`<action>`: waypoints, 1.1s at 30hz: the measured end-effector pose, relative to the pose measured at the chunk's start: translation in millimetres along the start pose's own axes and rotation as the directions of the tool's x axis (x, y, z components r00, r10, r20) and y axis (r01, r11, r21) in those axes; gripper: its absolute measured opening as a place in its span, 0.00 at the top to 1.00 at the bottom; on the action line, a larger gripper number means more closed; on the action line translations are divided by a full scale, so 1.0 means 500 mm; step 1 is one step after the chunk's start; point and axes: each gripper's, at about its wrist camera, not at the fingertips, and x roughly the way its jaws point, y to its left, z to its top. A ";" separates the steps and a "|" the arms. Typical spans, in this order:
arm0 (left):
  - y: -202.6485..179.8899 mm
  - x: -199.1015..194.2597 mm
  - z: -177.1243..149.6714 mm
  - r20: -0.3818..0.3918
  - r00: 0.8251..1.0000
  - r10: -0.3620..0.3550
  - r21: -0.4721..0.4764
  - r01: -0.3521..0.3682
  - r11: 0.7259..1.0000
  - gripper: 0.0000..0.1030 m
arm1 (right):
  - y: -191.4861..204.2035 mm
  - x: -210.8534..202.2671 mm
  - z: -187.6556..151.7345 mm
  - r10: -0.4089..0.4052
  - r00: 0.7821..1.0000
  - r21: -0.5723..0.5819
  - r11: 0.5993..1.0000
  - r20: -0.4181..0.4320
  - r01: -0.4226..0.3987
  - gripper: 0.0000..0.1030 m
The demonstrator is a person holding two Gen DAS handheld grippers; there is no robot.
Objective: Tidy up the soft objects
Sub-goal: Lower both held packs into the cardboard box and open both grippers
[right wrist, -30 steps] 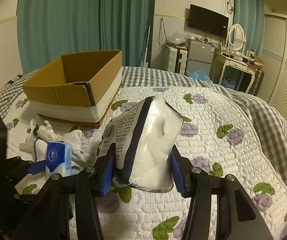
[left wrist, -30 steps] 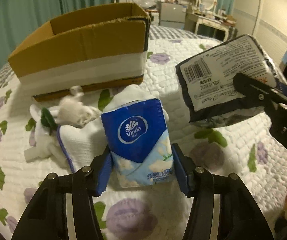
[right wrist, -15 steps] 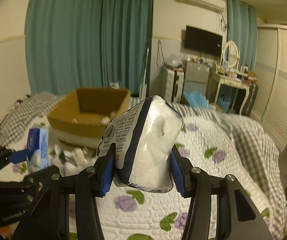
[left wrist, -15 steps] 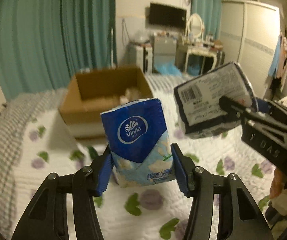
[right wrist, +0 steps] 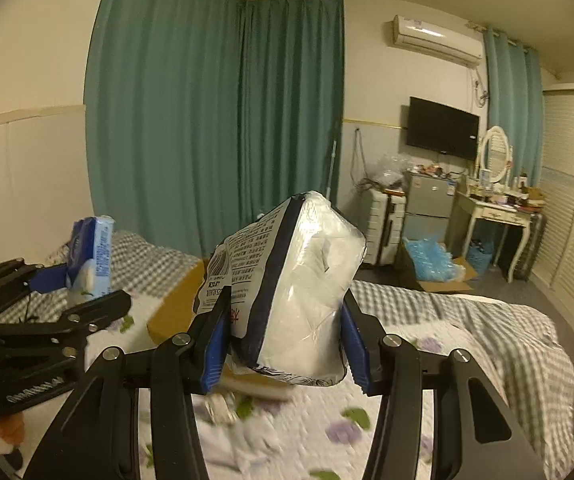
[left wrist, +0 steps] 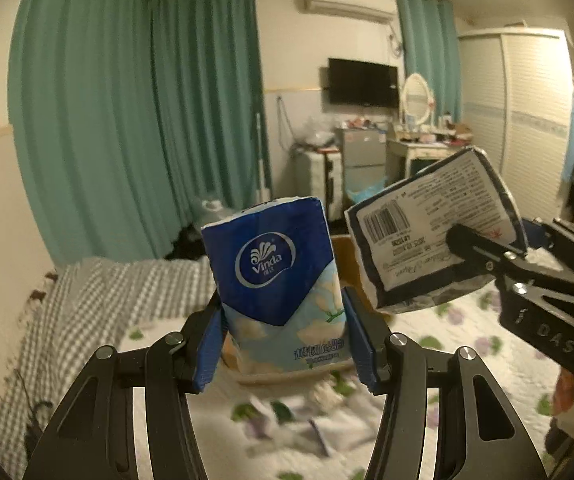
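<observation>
My left gripper (left wrist: 283, 344) is shut on a blue Vinda tissue pack (left wrist: 275, 280) and holds it upright, high above the bed. My right gripper (right wrist: 283, 344) is shut on a white plastic pack with dark edges (right wrist: 299, 292); this pack also shows in the left wrist view (left wrist: 431, 228), to the right of the tissue pack. The cardboard box (right wrist: 175, 312) lies mostly hidden behind both packs. White soft items (left wrist: 327, 424) lie blurred on the quilt below.
A white flowered quilt (right wrist: 427, 412) and a grey checked blanket (left wrist: 99, 304) cover the bed. Teal curtains (right wrist: 215, 128), a TV (right wrist: 443, 128), a small fridge (right wrist: 431, 200) and a dressing table (right wrist: 495, 208) stand behind.
Both grippers have risen and tilted up with their packs. The box and the soft items have dropped low in both views and are mostly hidden.
</observation>
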 end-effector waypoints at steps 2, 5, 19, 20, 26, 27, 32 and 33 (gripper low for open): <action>0.012 0.039 0.012 -0.001 1.000 0.028 0.014 -0.028 1.000 0.48 | 0.007 0.049 0.014 0.016 1.000 0.006 1.000 -0.010 -0.016 0.52; 0.037 0.110 0.020 -0.024 0.998 0.051 0.017 -0.051 0.999 0.48 | 0.012 0.129 0.019 0.034 0.999 0.018 0.999 -0.038 -0.033 0.52; 0.063 0.377 -0.041 -0.180 0.981 0.069 0.070 -0.057 0.996 0.44 | -0.007 0.410 -0.072 0.083 0.978 0.083 0.994 -0.191 -0.068 0.52; 0.059 0.380 -0.044 -0.176 0.982 0.070 0.080 -0.057 0.995 0.44 | -0.010 0.415 -0.076 0.094 0.977 0.085 0.993 -0.192 -0.079 0.48; 0.052 0.390 -0.039 -0.181 0.982 0.061 0.090 -0.045 0.995 0.36 | -0.026 0.413 -0.071 0.063 0.980 0.075 0.996 -0.191 -0.049 0.17; 0.055 0.389 -0.036 -0.183 0.981 0.060 0.085 -0.045 0.995 0.35 | -0.028 0.408 -0.065 0.059 0.981 0.077 0.996 -0.185 -0.045 0.16; 0.061 0.338 -0.006 -0.156 0.984 0.089 0.082 -0.077 0.994 0.35 | -0.034 0.329 -0.018 0.019 0.989 0.067 0.998 -0.145 -0.009 0.10; 0.062 0.324 0.003 -0.147 0.985 0.095 0.083 -0.083 0.993 0.35 | -0.031 0.305 -0.006 0.008 0.991 0.060 0.998 -0.133 0.000 0.09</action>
